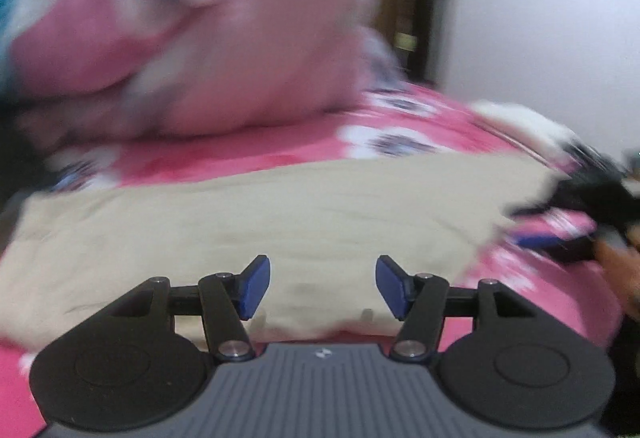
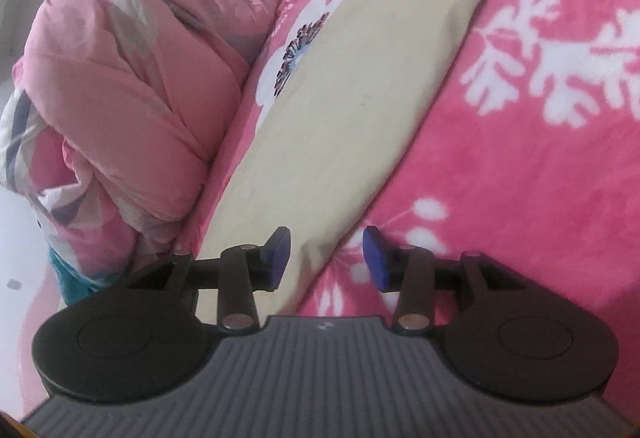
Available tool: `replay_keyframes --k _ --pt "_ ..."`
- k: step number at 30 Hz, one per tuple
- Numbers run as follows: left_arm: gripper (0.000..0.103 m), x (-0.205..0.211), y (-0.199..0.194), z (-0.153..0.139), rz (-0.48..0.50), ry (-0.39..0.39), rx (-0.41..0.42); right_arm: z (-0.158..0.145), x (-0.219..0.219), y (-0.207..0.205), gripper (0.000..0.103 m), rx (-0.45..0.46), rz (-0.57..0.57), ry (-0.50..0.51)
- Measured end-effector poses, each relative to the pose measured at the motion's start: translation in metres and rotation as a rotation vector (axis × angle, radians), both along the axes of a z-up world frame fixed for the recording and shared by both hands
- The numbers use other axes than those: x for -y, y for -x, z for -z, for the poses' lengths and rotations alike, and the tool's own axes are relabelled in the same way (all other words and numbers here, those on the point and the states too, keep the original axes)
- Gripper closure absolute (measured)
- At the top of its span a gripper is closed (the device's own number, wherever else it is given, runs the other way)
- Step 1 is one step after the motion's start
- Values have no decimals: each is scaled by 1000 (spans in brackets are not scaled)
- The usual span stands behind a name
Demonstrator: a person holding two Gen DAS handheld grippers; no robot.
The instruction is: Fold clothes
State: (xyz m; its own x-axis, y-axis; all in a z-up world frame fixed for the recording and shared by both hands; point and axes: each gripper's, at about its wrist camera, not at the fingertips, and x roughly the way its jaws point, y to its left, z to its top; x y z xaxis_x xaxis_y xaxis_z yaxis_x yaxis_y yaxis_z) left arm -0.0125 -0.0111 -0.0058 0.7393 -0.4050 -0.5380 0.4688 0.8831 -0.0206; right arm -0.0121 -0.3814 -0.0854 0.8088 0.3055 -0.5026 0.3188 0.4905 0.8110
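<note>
Both tools are up off the cloth right now. The left gripper hangs with its blue pads spread and nothing between them, and the right gripper is the same: jaws parted, empty, the garment's edge just showing in the gap beneath.

The beige garment lies flat on the pink floral bedsheet, directly ahead of and below the left tongs, running off to both sides. From the right tongs it stretches away as a long, narrow band, up and to the right.

My read: at least one fold looks done, since it sits as a tidy strip with straight edges, released. It looks smooth, thin and soft, with barely a wrinkle. Probably left: folding that strip across its length. The rumpled pink quilt is heaped beyond, left of the right tongs.
</note>
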Motion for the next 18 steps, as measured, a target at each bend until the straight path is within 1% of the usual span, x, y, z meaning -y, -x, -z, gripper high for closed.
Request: replay_keyframes --k 2,4,6,8,9,10,11,14,16,18 --pt "43 24 3 4 90 -58 5 0 -1 -4 64 10 1 -10" --pt "44 44 8 12 142 -132 12 0 1 -6 66 15 1 -11" --pt "47 61 10 18 175 -204 8 0 3 -8 74 20 1 -9" --pt "55 71 7 26 193 -249 4 0 8 -7 86 29 7 -12" --pt "56 75 5 28 197 -265 3 1 11 -4 88 33 11 -21" --pt "60 77 4 30 197 -276 3 2 13 -3 91 38 15 -34" --pt "65 80 4 32 198 -288 3 4 15 -3 93 45 19 -46" --pt "74 85 4 34 197 -313 16 6 20 -1 93 58 22 -67" --pt "78 87 2 34 192 -315 17 7 21 0 93 59 22 -77" --pt "79 90 0 35 186 -314 14 9 23 1 92 56 18 -89"
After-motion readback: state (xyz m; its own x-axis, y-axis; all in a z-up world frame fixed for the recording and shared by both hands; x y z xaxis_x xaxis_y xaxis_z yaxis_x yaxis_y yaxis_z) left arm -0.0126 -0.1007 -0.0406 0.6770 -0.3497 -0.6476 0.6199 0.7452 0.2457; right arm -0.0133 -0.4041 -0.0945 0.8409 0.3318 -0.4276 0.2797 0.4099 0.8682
